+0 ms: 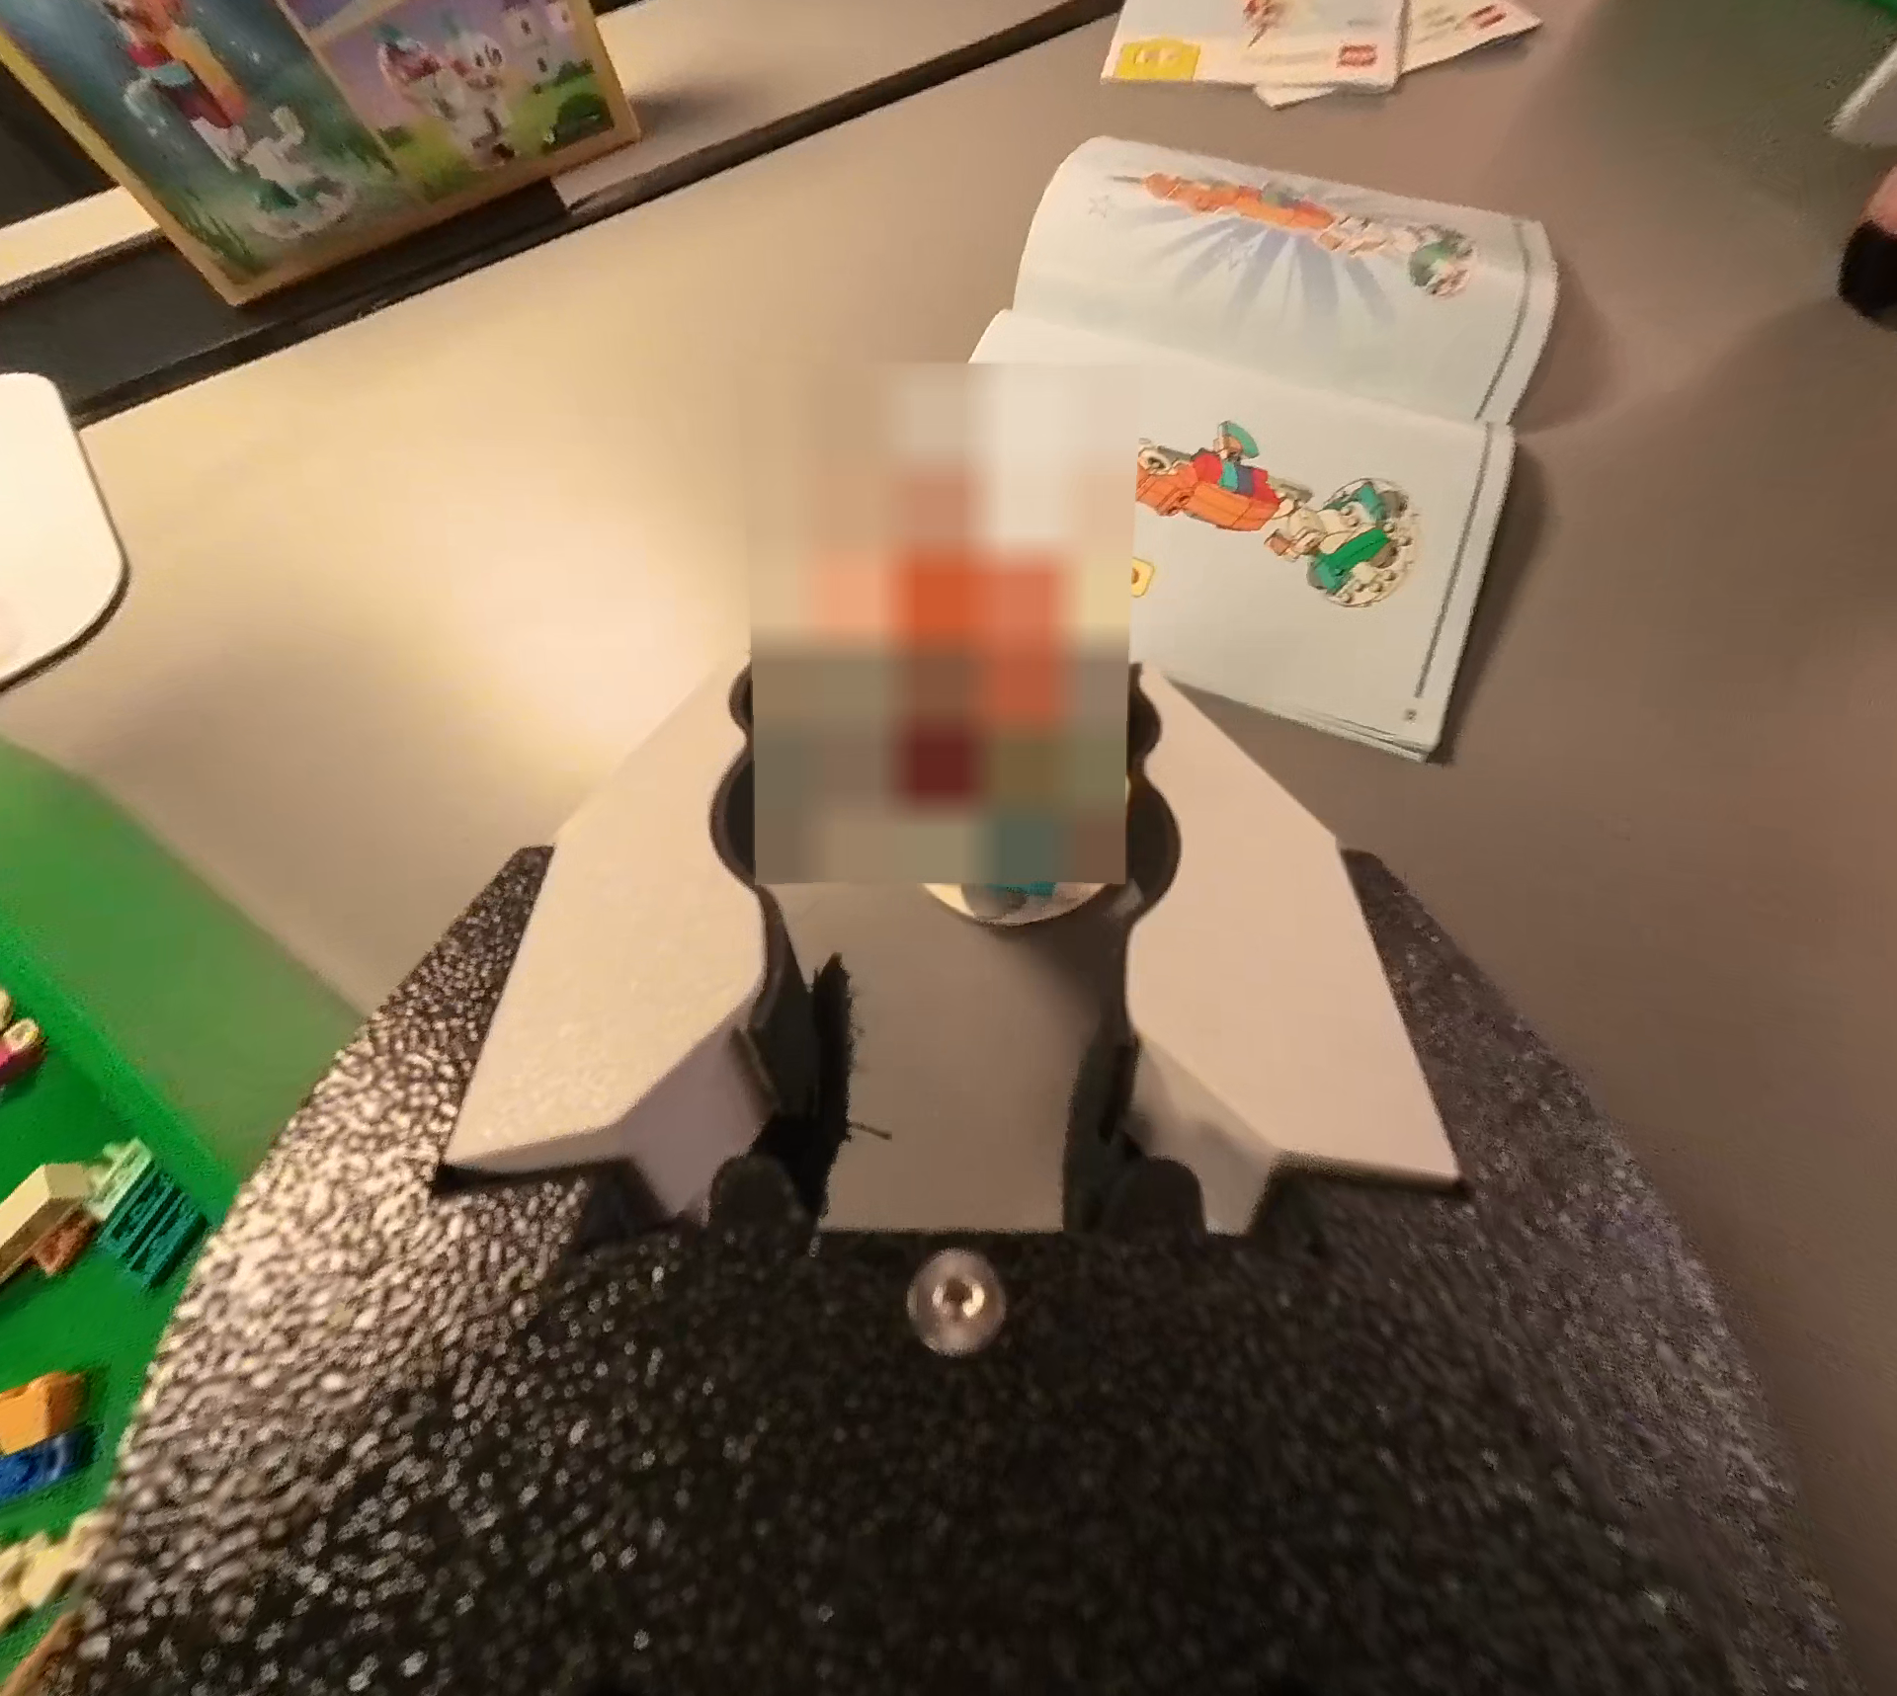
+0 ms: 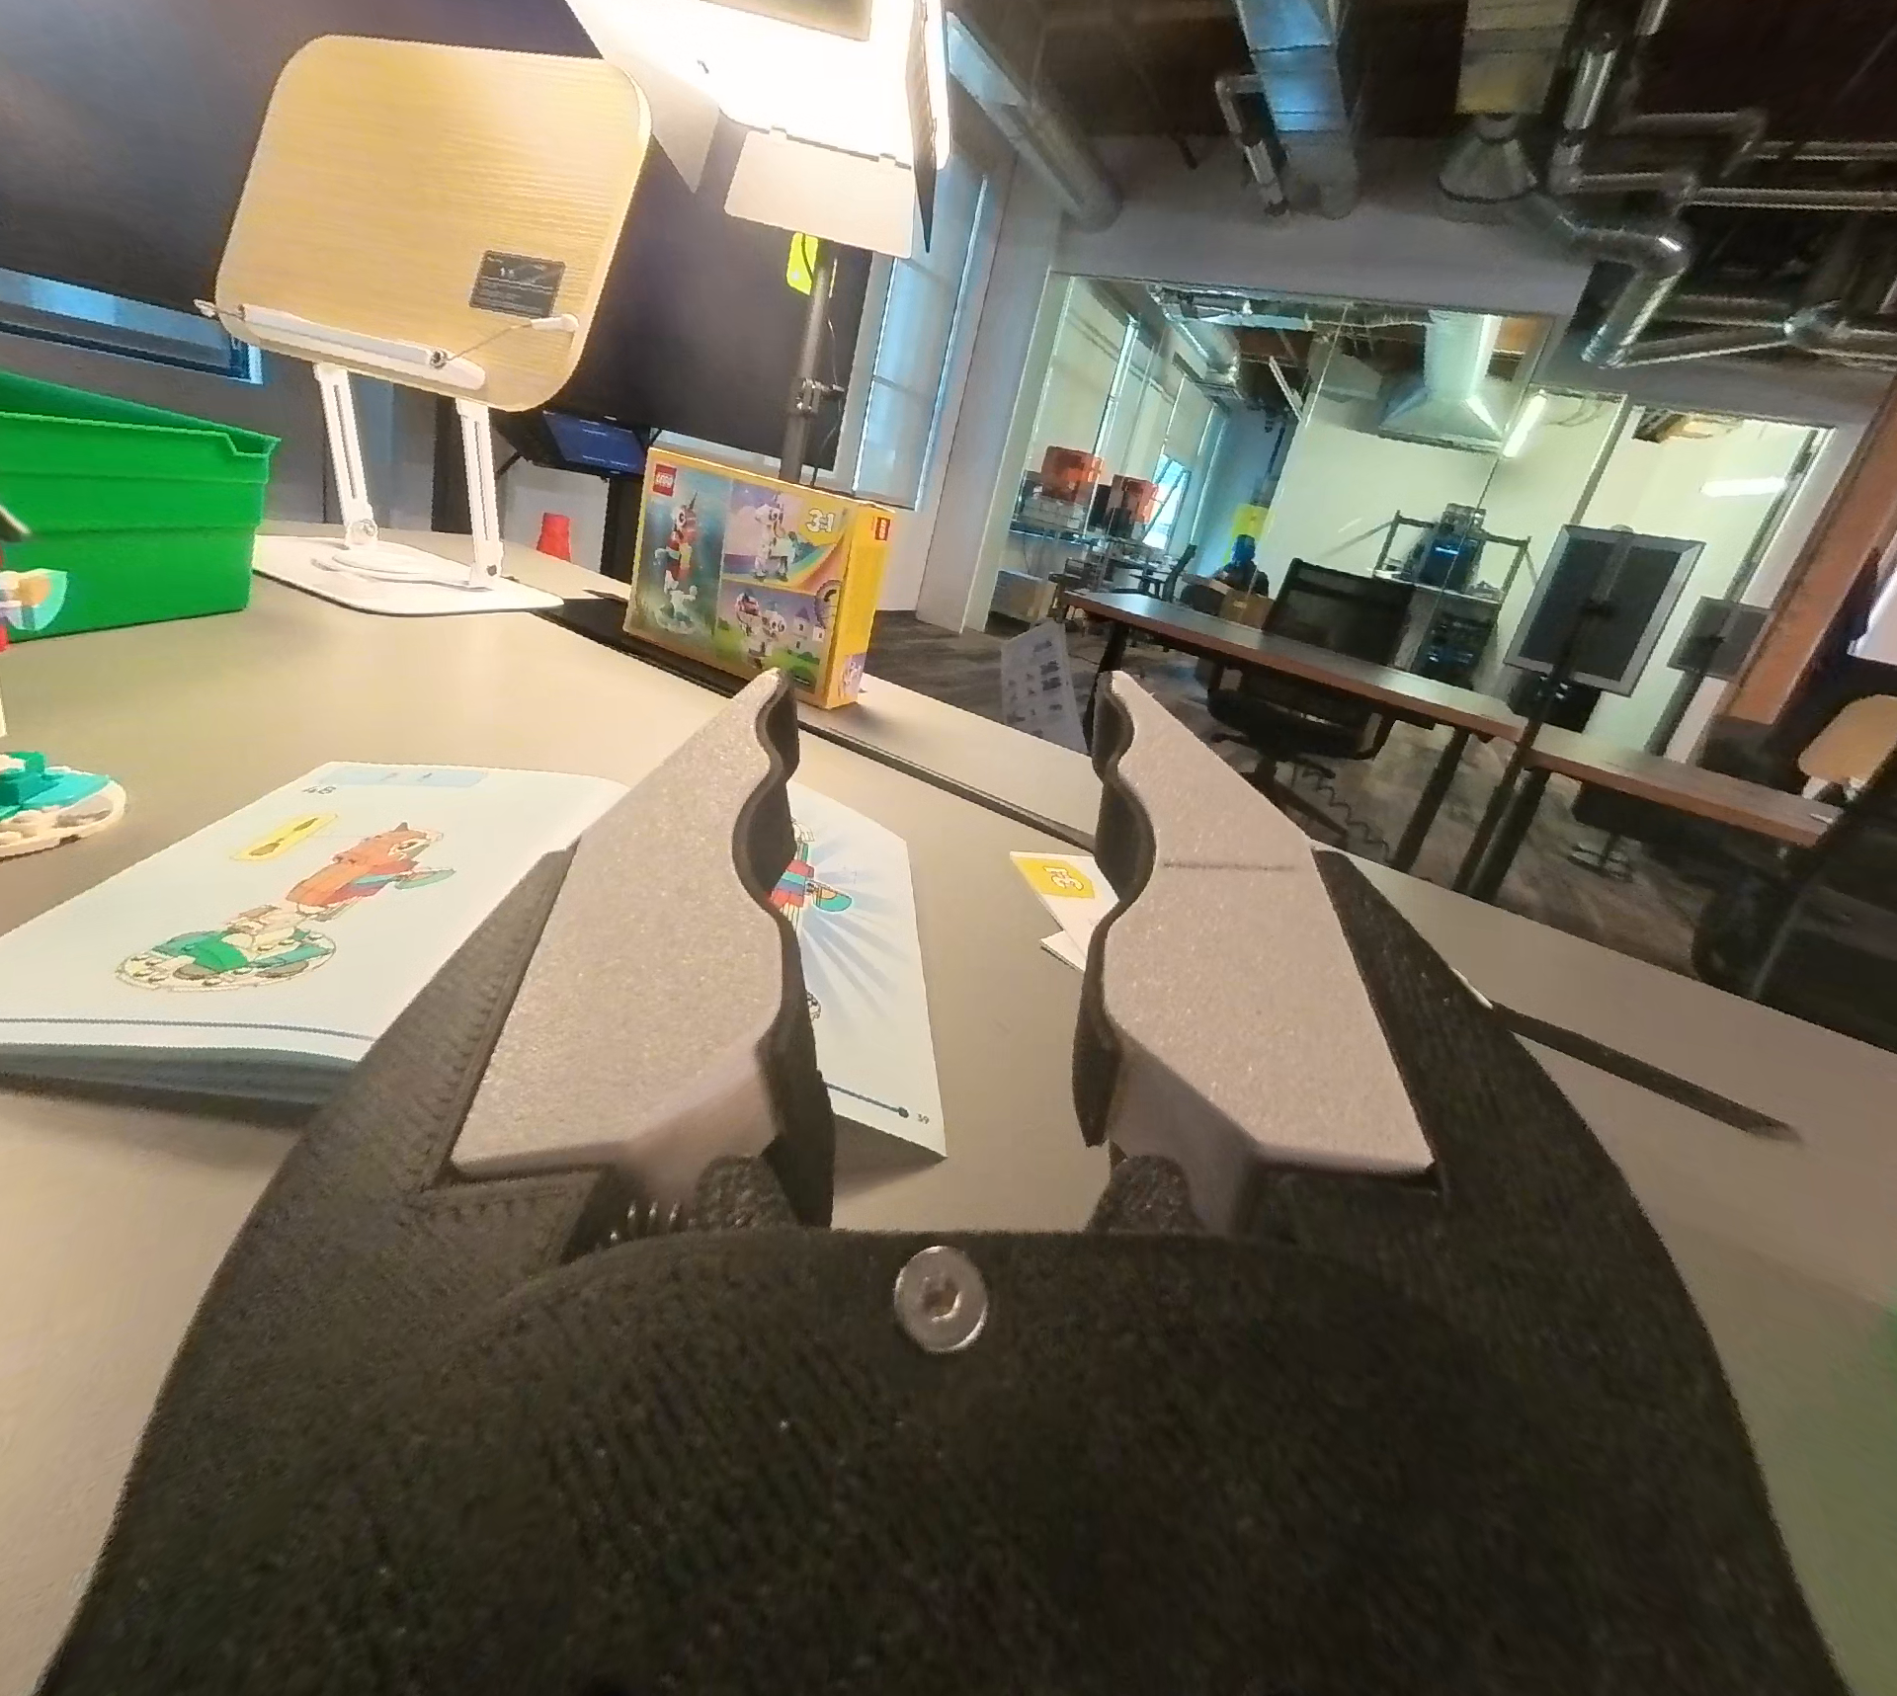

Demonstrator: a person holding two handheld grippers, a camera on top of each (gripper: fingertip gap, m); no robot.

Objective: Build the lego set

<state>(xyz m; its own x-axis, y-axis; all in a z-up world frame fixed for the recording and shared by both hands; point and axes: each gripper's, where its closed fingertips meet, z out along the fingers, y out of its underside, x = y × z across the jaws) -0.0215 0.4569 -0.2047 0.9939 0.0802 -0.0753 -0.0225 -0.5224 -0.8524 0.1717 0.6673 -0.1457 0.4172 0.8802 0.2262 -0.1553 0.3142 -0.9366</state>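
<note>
I am steadying the half-built lego model (image 1: 1001, 900) in my left tongs (image 1: 939, 785)

Its round base is showing between the narrowed fingers, just before the open instruction booklet (image 1: 1324, 518); a mosaic patch is hiding the rest. My right tongs (image 2: 939, 723) are hovering wide and empty over the booklet, so I am judging I should fetch the next brick

Both wrist views low, sharing open booklet (image 1: 1334, 456) (image 2: 257, 908).
</note>
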